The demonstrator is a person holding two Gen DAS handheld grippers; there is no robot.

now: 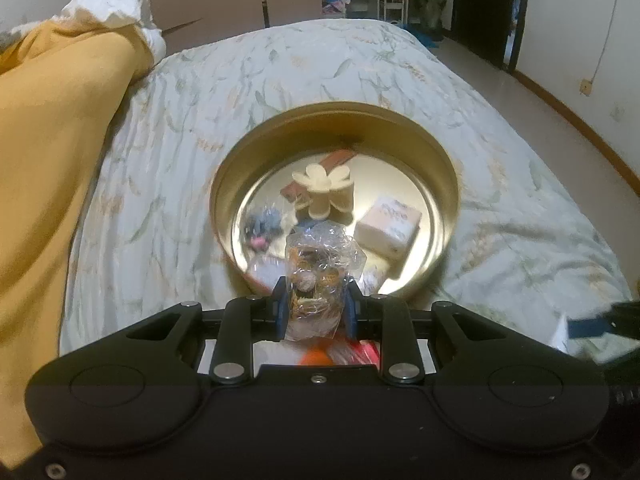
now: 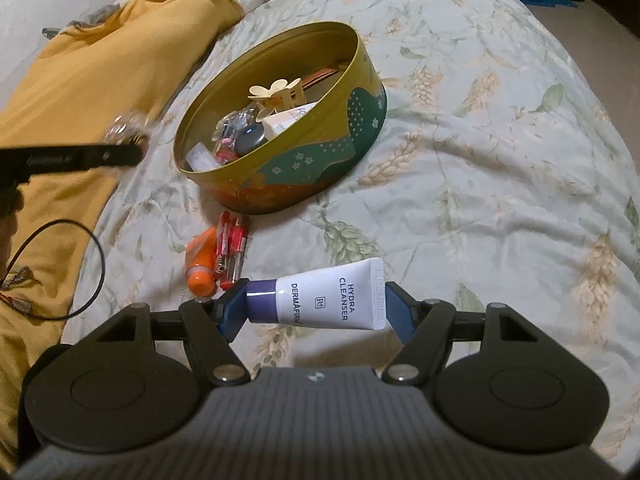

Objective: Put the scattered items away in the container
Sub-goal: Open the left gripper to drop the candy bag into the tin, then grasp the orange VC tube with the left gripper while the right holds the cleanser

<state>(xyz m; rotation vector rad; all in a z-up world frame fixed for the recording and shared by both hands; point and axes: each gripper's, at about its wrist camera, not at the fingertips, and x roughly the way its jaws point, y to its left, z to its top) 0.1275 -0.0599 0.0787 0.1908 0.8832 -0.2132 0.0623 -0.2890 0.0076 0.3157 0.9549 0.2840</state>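
The round gold tin [image 2: 280,120] sits on the floral bedspread [image 2: 480,140], upper centre of the right wrist view and mid-frame in the left wrist view [image 1: 334,120]. Its lid is off. Inside lie a cream flower-shaped hair clip [image 1: 322,188], a small pale box [image 1: 388,226], a brown strip behind the clip [image 1: 338,158], a dark round compact [image 2: 250,138] and several small wrapped bits near the closer wall.

The left gripper [image 1: 316,308] is clenched on a crinkled clear packet [image 1: 320,276], held just in front of the tin's near rim in the left wrist view. The right gripper [image 2: 316,308] grasps a white cleanser tube [image 2: 320,300] with a purple cap, lying crosswise between its blue pads [image 2: 230,312], low in the frame and well short of the tin.

On the bedspread, just below the tin in the right wrist view, an orange bottle [image 2: 200,264] and a pack of red pens [image 2: 232,252] lie touching each other.

A yellow blanket [image 2: 80,92] is heaped along the left of both frames, close to the tin's left side. To the right of the tin the bedspread runs bare to the mattress edge, where floor [image 1: 520,92] shows at the upper right of the left wrist view.
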